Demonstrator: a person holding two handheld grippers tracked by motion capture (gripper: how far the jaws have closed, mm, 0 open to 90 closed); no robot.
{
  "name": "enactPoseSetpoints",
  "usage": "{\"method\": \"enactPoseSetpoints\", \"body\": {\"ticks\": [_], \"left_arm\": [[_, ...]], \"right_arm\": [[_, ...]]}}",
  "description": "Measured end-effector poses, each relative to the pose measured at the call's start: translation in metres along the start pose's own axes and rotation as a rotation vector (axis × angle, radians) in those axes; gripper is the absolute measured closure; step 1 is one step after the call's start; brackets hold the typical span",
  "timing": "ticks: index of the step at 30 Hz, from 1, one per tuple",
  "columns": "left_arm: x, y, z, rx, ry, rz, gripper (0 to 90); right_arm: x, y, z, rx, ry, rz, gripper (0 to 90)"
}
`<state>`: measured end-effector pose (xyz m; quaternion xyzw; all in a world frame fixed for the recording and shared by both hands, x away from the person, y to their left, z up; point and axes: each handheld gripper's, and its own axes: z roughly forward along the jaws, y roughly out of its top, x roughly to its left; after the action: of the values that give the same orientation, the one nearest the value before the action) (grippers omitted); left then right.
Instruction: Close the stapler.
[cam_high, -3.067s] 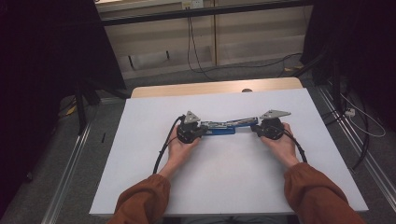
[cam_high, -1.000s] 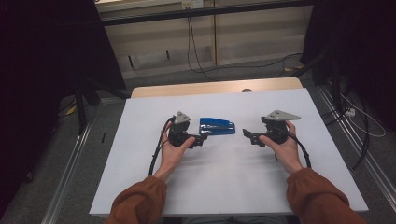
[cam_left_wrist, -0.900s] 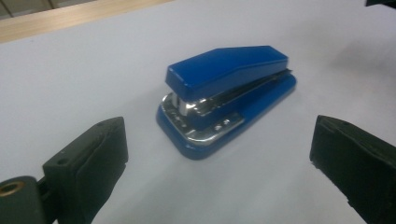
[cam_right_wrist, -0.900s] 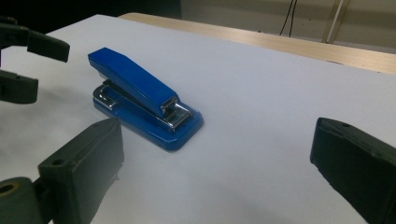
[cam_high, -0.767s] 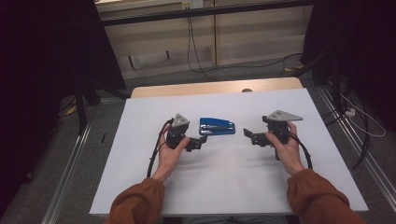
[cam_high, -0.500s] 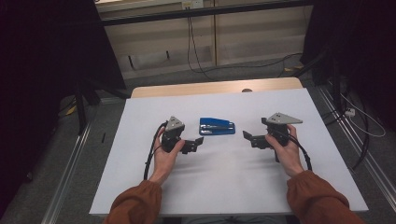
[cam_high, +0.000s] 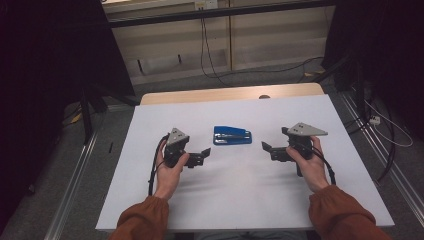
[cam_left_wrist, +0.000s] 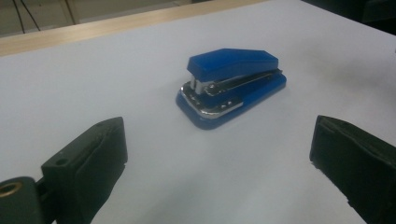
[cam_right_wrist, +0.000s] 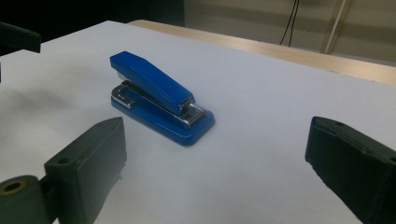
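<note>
Stapler sits flat mid-worktop, between left tongs and right tongs, touching neither; both tongs gape wide and hold nothing. For a clean grasp, I'd come in level, straddle the body across its short width, and close evenly.

No text, label, brand, number or sign can be read anywhere: the blue stapler ahead of the left claw carries no legible marking on its top or base, and the white counter is blank.
</note>
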<state>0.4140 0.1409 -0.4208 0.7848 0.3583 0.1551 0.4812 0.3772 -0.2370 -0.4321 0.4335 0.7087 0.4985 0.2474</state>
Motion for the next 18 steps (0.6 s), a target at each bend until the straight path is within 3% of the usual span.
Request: {"method": "enactPoseSetpoints", "body": {"ticks": [8,18], "left_arm": [[0.000,-0.009,-0.019,-0.039,0.045,0.015,4.1],[0.000,-0.018,-0.042,-0.083,0.080,-0.004,3.9]], "right_arm": [[0.001,-0.004,-0.013,-0.030,-0.043,0.015,3.4],[0.002,-0.012,-0.032,-0.059,-0.088,0.009,3.0]]}}
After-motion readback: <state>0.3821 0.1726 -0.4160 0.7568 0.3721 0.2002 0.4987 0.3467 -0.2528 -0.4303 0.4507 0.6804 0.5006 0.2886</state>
